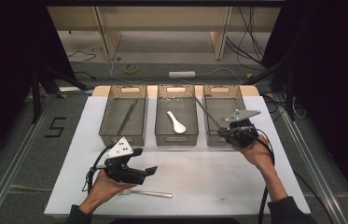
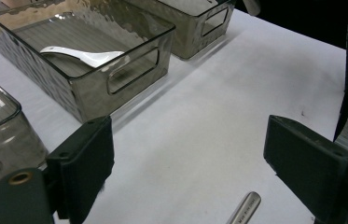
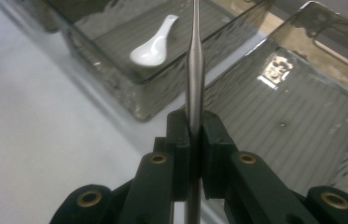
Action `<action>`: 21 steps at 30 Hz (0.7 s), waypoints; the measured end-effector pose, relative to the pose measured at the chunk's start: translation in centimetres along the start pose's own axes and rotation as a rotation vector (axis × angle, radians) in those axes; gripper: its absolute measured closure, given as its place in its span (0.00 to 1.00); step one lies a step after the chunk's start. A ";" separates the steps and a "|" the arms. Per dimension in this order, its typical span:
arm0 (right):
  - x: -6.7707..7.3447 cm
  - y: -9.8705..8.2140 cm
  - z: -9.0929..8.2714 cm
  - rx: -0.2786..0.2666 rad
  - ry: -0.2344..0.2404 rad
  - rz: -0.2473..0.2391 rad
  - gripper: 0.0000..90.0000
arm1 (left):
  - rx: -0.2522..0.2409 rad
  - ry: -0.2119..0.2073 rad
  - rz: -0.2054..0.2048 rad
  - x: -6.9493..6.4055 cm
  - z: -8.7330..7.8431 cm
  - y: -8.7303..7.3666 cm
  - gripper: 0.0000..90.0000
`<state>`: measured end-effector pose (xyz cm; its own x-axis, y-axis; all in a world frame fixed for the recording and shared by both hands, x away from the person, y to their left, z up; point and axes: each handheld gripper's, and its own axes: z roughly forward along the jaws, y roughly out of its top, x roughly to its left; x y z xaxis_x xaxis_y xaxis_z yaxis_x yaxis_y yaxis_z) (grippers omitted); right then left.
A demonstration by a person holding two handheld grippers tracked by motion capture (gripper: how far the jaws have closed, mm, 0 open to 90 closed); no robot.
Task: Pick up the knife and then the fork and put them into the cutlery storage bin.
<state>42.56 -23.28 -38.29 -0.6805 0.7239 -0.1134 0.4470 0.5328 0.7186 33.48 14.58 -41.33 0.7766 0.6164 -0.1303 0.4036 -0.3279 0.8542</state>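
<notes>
Metal handle (image 1: 150,193) nearest, white spoon (image 1: 176,122) in middle bin (image 1: 176,138).

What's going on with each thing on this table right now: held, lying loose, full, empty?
Right gripper: shut on the thin metal utensil, above the right bin.
Left gripper: open, holding nothing.
Metal handle: lying loose on the table.
White spoon: lying in the middle bin.
Left bin: holds one thin dark utensil.

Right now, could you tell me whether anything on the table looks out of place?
A metal utensil lies loose on the white table by the left tool, outside the bins; its head is hidden. Nothing looks spilled or damaged.
</notes>
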 end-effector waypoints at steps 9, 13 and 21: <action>-3.0 1.9 1.2 0.009 -0.029 0.102 0.94 | 0.004 0.013 0.004 0.4 -0.5 -0.3 0.18; -3.7 2.3 2.0 0.018 -0.053 0.139 0.94 | 0.004 0.016 0.002 0.5 -0.6 -0.4 0.18; -4.7 2.9 3.6 0.048 -0.088 0.189 0.94 | 0.008 0.015 0.008 0.5 -0.5 -0.5 0.18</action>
<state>49.16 -23.61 -38.19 -0.5291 0.8476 -0.0409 0.5906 0.4024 0.6995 33.43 15.37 -41.60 0.7724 0.6245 -0.1156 0.4011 -0.3386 0.8512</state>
